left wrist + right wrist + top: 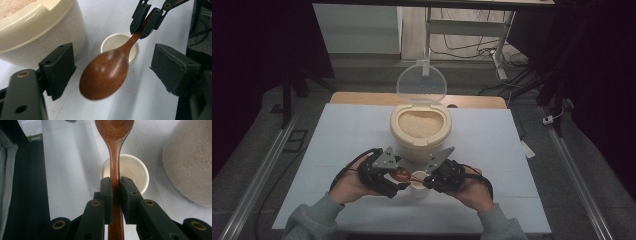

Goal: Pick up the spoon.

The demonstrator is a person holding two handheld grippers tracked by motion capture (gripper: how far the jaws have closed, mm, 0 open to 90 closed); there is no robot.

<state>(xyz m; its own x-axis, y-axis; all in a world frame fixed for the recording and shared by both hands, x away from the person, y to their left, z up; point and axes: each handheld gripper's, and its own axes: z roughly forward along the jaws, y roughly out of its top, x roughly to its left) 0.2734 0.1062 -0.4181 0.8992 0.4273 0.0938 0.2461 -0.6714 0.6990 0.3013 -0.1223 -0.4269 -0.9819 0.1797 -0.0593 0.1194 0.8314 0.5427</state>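
**A:** White sheeting covers the table (492, 150), with dark floor and cables beyond it. Starting at your left, what does your left gripper (398, 186) do?

**B:** Your left gripper sits near the front edge, its jaws set apart. In the left gripper view the bowl of the wooden spoon (106, 72) hangs between them, and neither pad presses on it.

**A:** And at the centre?

**B:** At the centre stands the cream rice container (420, 134), filled with rice, its clear lid (422, 82) hinged upright at the back. Just in front of it is a small white cup (418, 186), standing upright on the sheet; it looks empty. The wooden spoon is held level above that cup, bowl toward your left hand, handle toward your right.

**A:** And at the right?

**B:** Your right gripper (428, 181) is clamped on the spoon's handle. In the right gripper view both pads press the handle from either side, with the cup directly below and the container's wall at the picture's right edge. Your two grippers face each other, close together, just in front of the container.
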